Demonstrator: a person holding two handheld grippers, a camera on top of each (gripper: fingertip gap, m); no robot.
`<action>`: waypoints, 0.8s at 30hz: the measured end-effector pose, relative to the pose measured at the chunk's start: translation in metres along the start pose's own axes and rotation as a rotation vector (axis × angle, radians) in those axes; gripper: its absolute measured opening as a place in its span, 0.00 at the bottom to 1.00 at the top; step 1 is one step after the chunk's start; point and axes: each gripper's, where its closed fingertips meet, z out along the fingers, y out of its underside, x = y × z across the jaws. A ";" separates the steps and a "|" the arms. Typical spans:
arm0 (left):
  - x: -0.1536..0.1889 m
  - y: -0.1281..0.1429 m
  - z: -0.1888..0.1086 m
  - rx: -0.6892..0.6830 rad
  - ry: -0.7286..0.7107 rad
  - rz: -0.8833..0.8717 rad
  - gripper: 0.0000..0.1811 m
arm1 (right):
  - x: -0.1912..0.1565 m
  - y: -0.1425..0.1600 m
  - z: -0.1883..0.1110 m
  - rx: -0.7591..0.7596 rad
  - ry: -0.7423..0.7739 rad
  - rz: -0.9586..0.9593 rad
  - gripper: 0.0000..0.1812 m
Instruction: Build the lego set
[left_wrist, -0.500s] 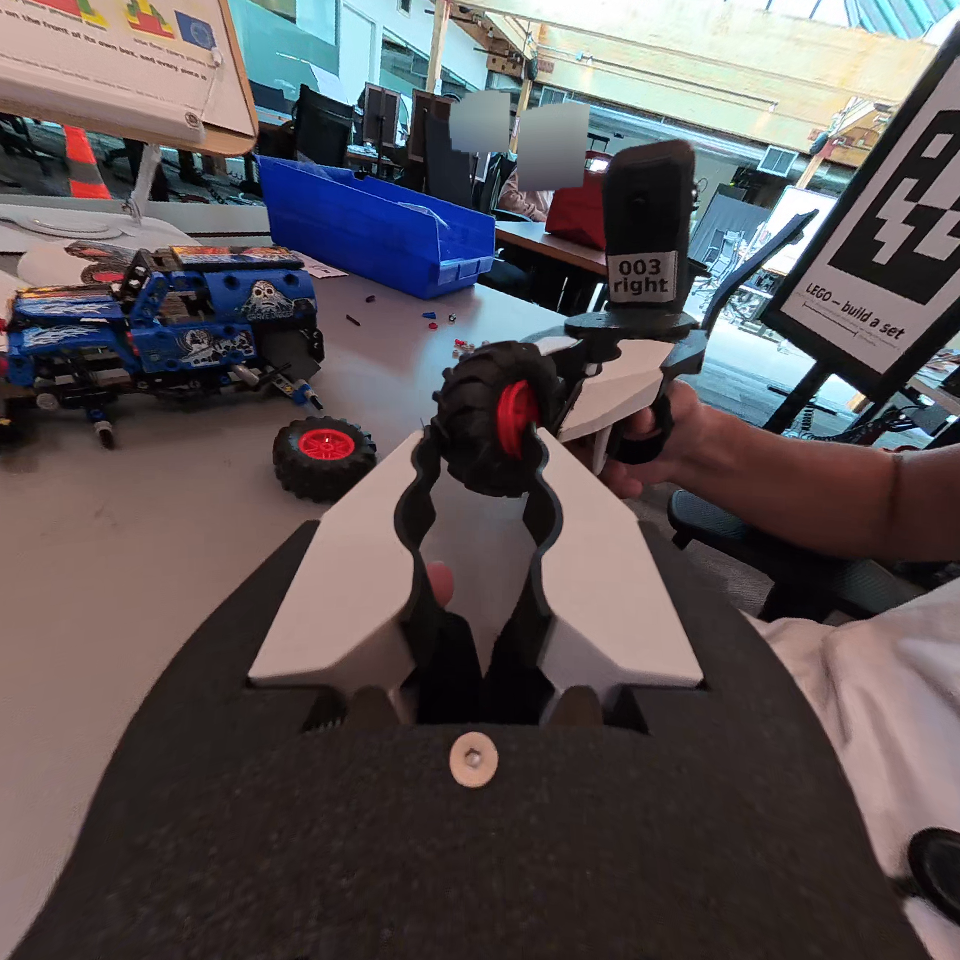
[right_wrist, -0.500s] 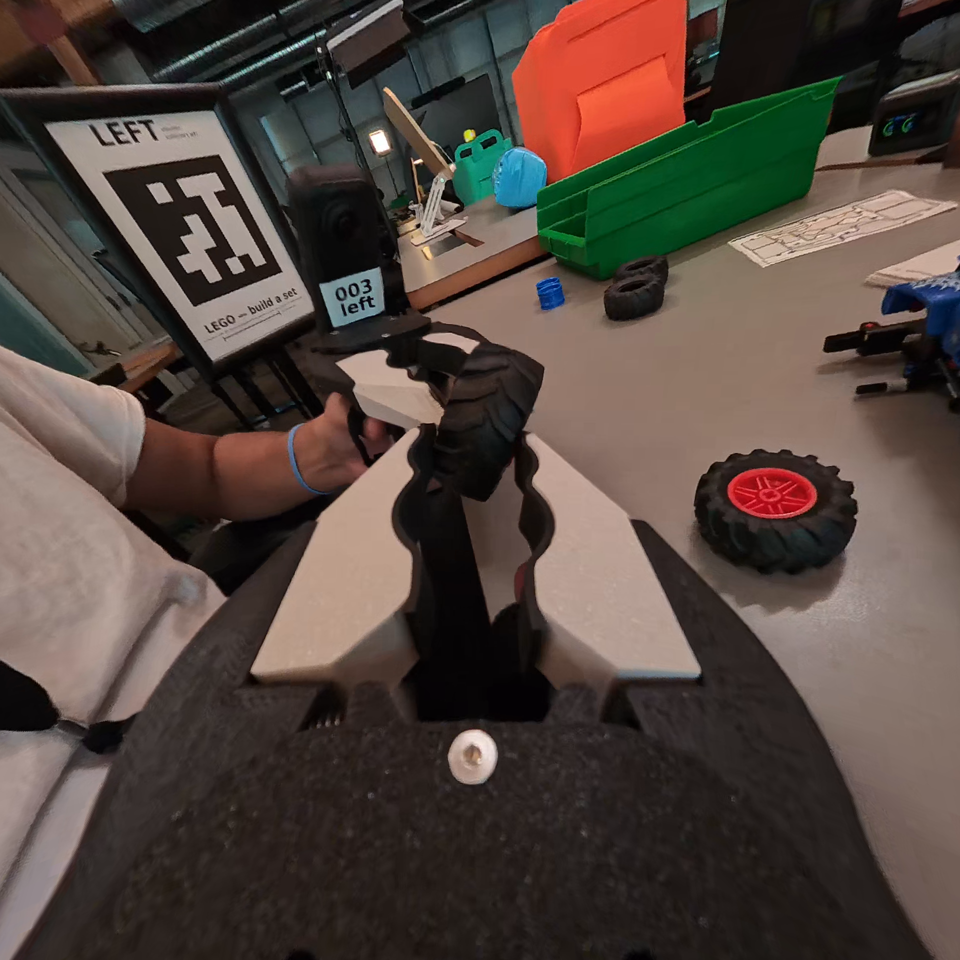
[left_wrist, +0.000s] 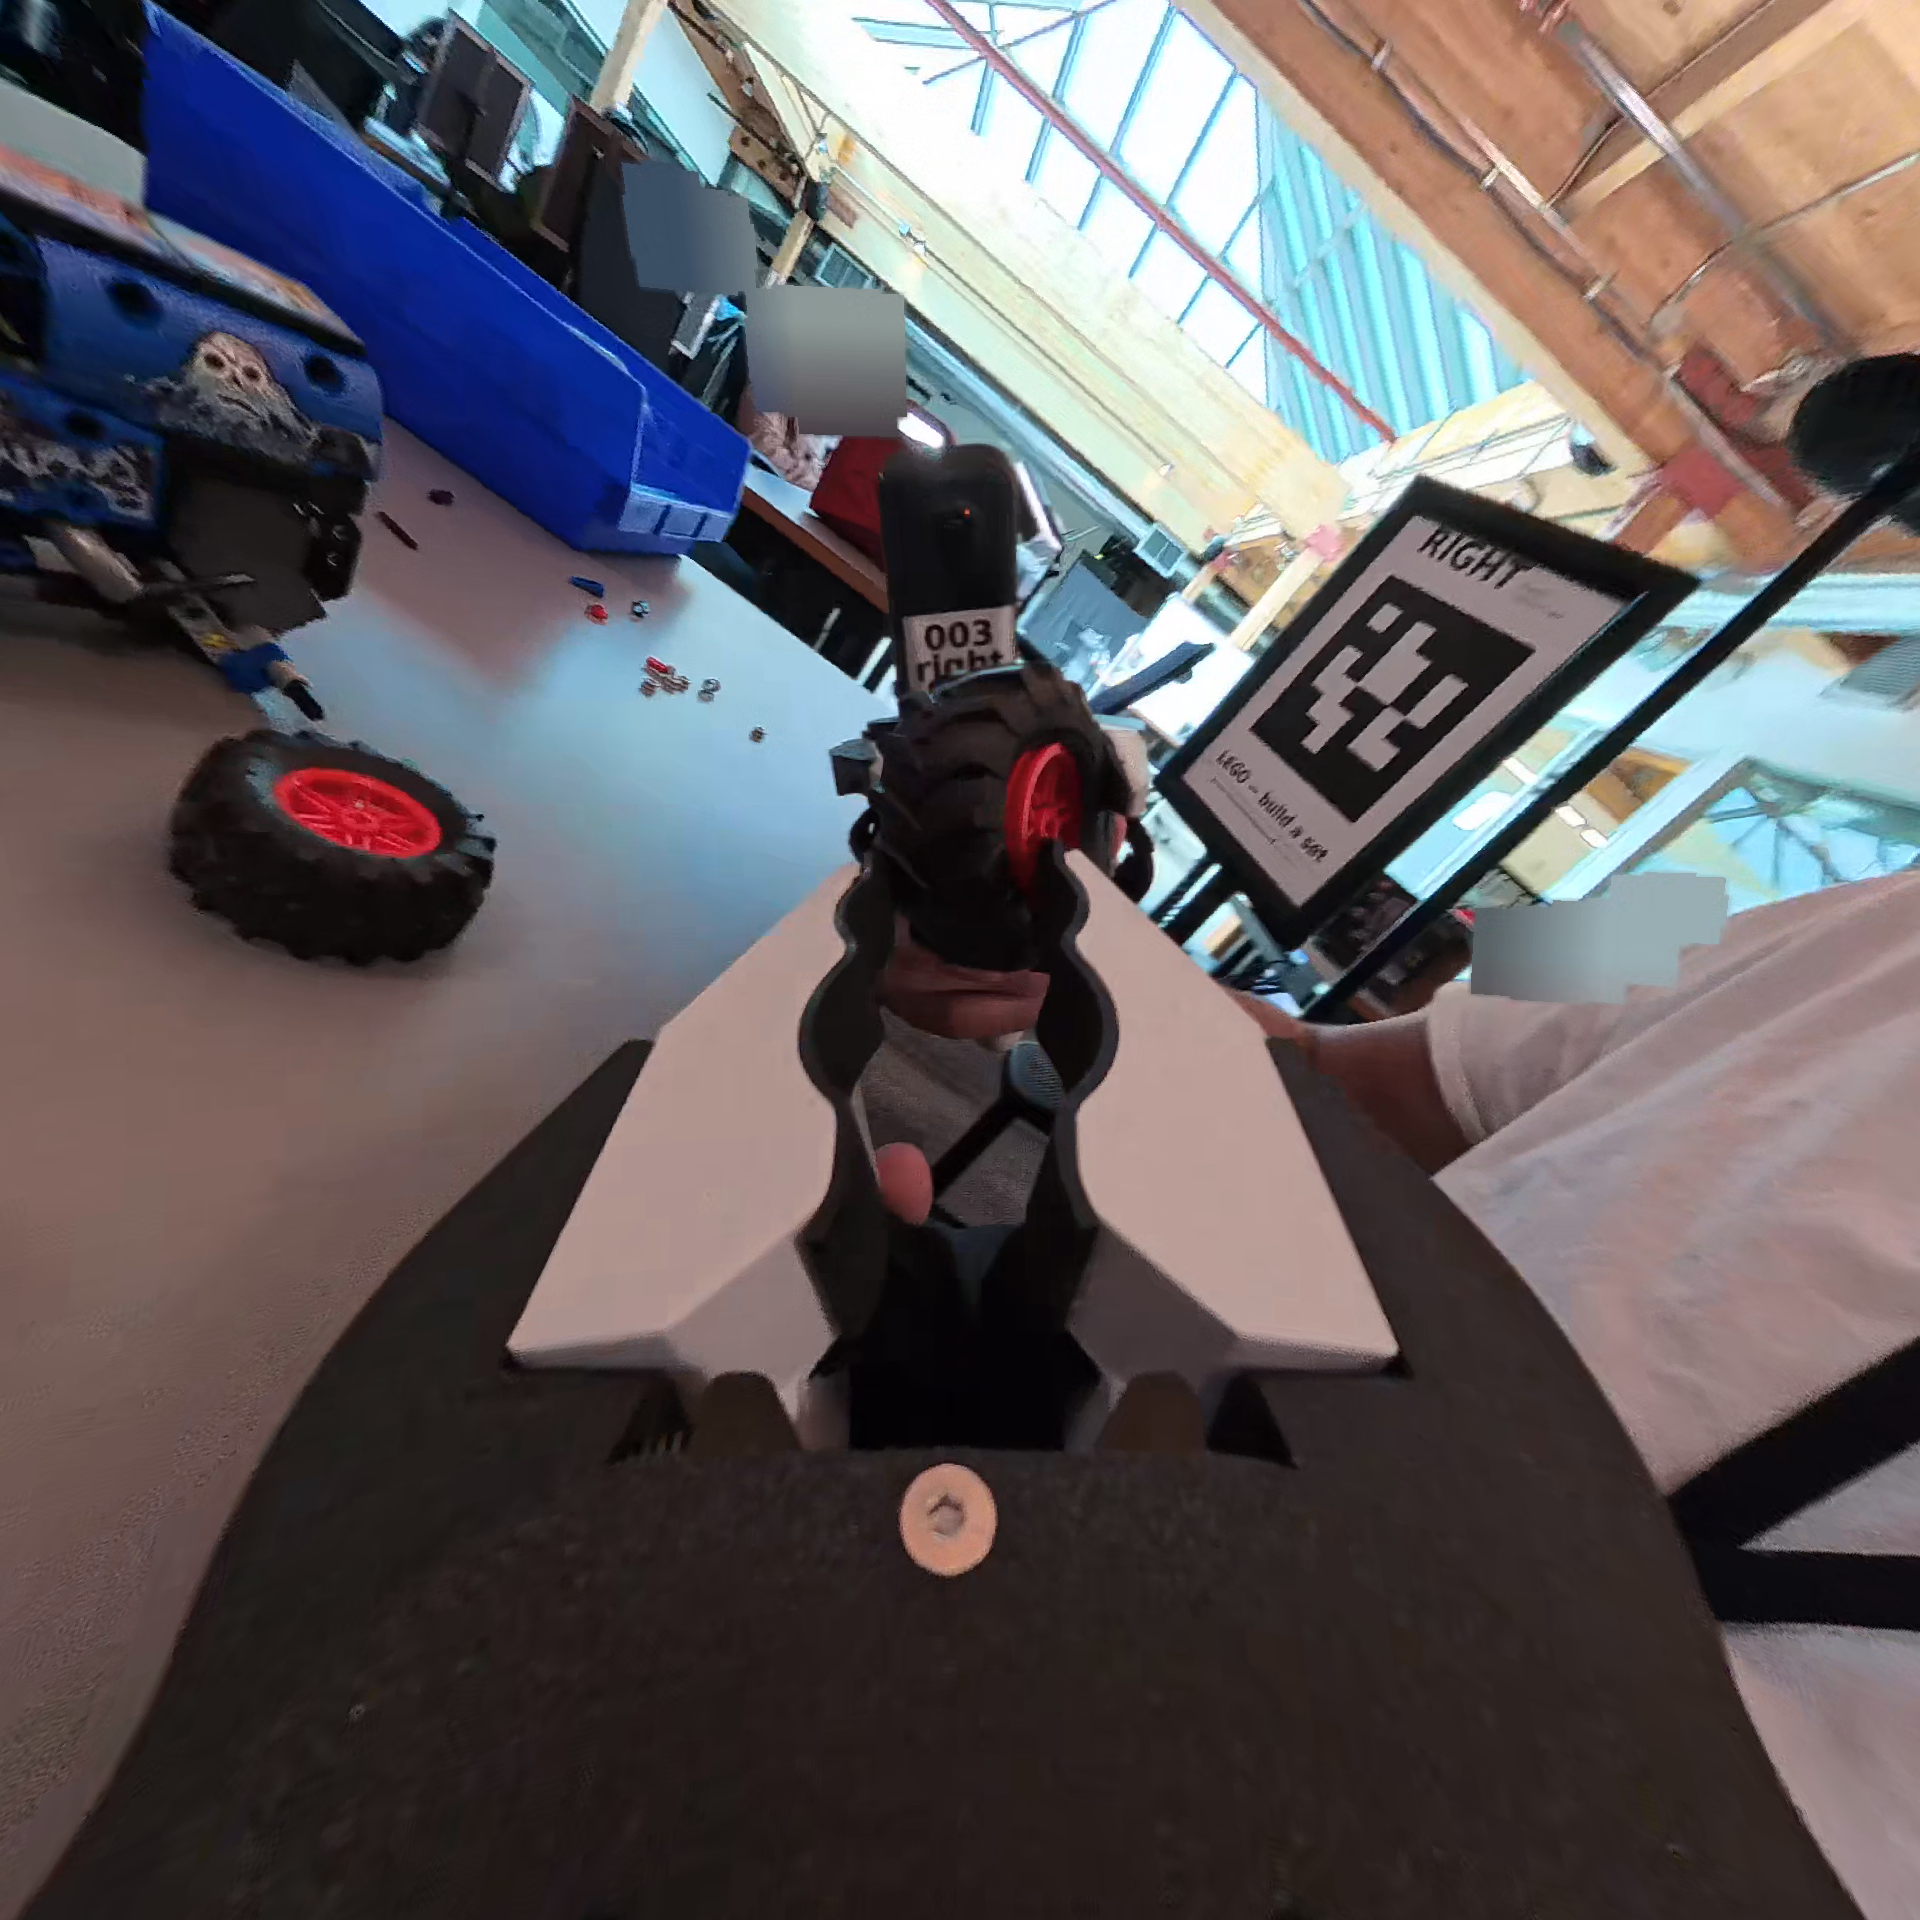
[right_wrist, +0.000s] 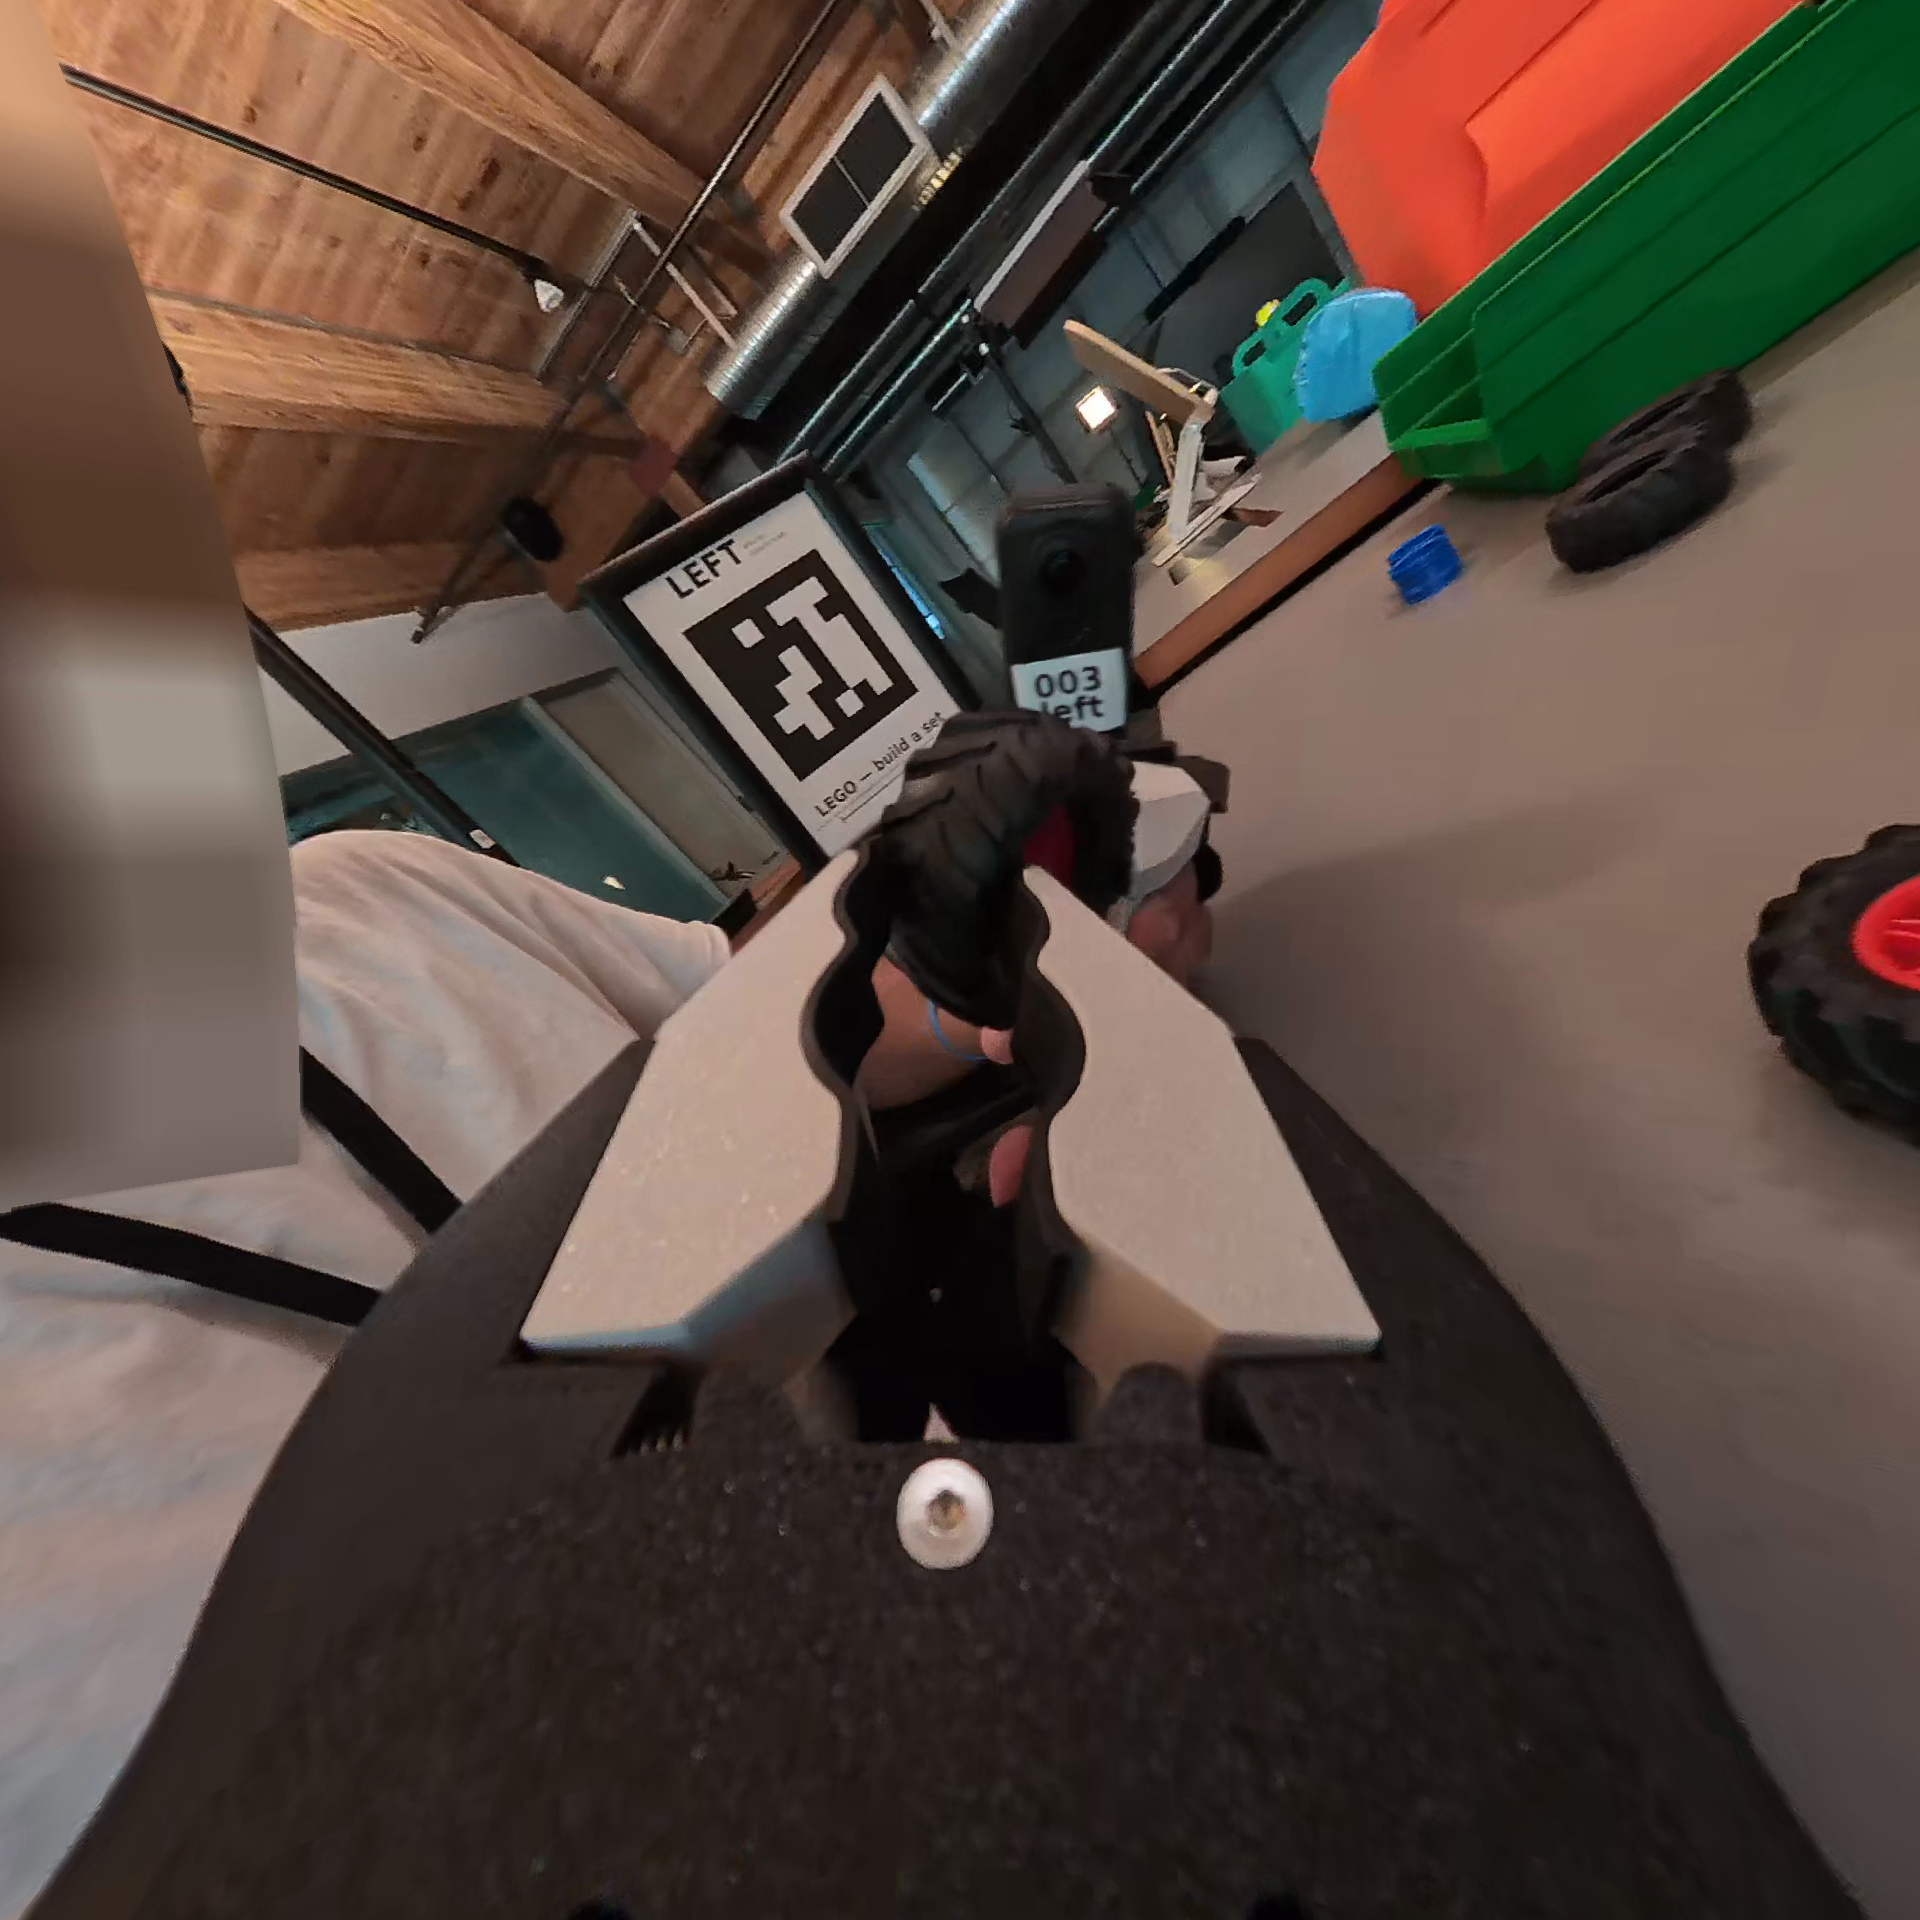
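A wheel (left_wrist: 971, 821) with a black knobby tyre and a red rim is held in the air between both grippers. My left gripper (left_wrist: 961, 888) is shut on the tyre's lower part, with the red rim facing right. In the right wrist view the same tyre (right_wrist: 987, 831) looks squashed, and my right gripper (right_wrist: 945, 894) is shut on it. A bit of red rim (right_wrist: 1055, 842) shows behind it. Each gripper faces the other, mostly hidden behind the wheel. A second red-rimmed wheel (left_wrist: 332, 842) lies flat on the grey table (left_wrist: 582, 831). The blue lego truck (left_wrist: 156, 447) stands at the far left.
A blue bin (left_wrist: 436, 343) stands behind the truck, with small loose parts (left_wrist: 665, 675) scattered near it. A green bin (right_wrist: 1662, 312), two bare black tyres (right_wrist: 1652, 468) and a small blue rim (right_wrist: 1423, 561) are at the far side. Marker boards (left_wrist: 1403, 707) stand off the table's edge. Less than 4 cm separates the two grippers' tips. The blue lego truck (left_wrist: 156, 447) is about 20 cm from both grippers' fingertips.
Both grippers have rolled and tilted upward with the wheel still gripped between them. The tyre now looks more twisted and squashed.
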 end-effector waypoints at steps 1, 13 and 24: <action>0.001 0.001 0.000 0.002 0.029 -0.042 0.14 | -0.001 0.000 0.000 -0.001 -0.015 0.023 0.11; 0.018 -0.005 0.002 0.023 0.125 -0.109 0.13 | -0.020 -0.006 -0.001 0.066 -0.183 0.099 0.11; -0.022 -0.009 -0.012 -0.116 -0.402 0.442 0.13 | 0.030 -0.009 -0.001 -0.038 0.391 -0.375 0.16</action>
